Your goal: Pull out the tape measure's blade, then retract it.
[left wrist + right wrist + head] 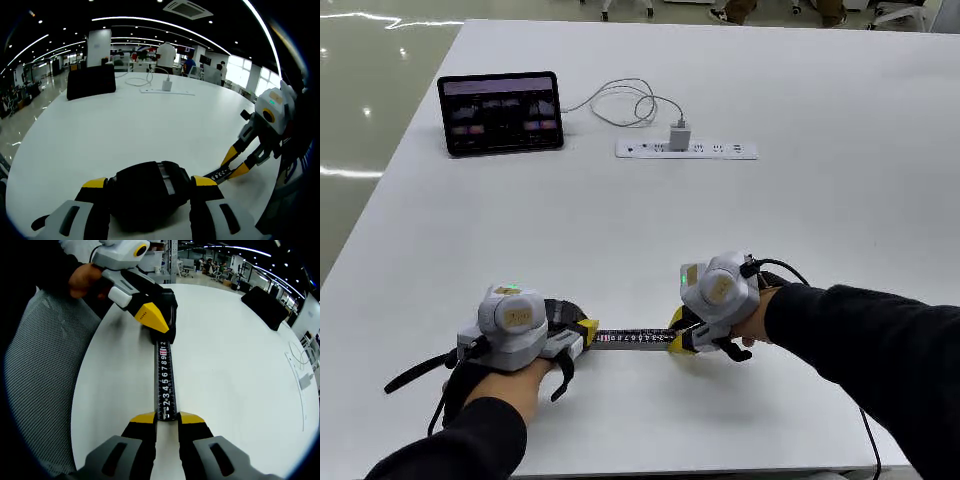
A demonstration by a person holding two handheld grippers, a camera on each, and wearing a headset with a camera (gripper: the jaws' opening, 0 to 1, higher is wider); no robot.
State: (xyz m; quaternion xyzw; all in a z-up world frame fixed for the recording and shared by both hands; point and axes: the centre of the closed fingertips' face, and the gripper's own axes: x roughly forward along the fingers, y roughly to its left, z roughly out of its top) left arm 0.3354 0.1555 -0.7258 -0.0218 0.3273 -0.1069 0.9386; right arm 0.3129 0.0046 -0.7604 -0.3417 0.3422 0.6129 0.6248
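The black tape measure case (pixel 150 192) sits between the yellow-tipped jaws of my left gripper (pixel 150 184), which is shut on it; the case (pixel 563 318) lies near the table's front edge. Its blade (pixel 632 339) runs out a short way to the right, numbers up, to my right gripper (pixel 681 340). My right gripper (pixel 167 417) is shut on the blade's end (pixel 166 407), and the blade (pixel 165 377) stretches away to the case (pixel 165 315) held by the left gripper (pixel 148 315). The right gripper (pixel 235 162) appears at the right of the left gripper view.
A dark tablet (pixel 501 111) stands at the back left of the white table (pixel 650 220). A white power strip (pixel 687 150) with a plugged charger and looped cable (pixel 625 100) lies behind the middle. A mesh chair (pixel 37 375) is beside the table's front edge.
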